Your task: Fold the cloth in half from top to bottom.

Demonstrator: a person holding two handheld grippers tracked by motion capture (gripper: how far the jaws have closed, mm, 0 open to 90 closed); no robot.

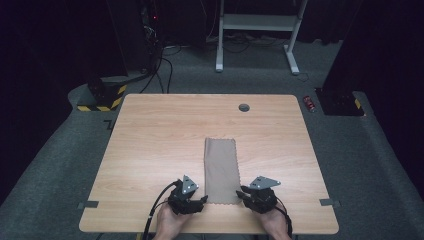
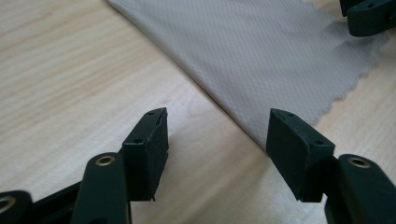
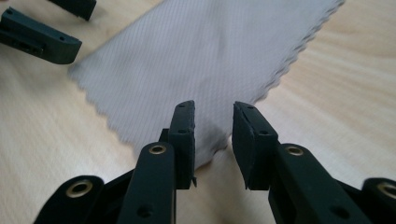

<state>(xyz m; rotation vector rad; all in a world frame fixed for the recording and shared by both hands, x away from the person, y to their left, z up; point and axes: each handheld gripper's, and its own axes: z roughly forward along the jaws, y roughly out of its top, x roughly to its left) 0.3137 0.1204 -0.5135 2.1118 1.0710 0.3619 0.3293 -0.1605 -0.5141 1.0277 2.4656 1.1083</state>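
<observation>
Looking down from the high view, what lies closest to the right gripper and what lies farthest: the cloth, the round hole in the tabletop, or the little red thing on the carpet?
From the right gripper, at the table's near edge:
1. The cloth, just beside it, toward the middle.
2. The round hole, near the table's far edge.
3. The red thing, on the carpet beyond the table's far right corner.

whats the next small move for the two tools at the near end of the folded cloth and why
Probably ease both tools inward onto the near corners of the folded beige cloth. The left tool stands open with the cloth's folded edge just inside its jaws, and the right tool is slightly open at the scalloped corner, neither pressing on fabric. The cloth lies flat on the wooden table.
</observation>
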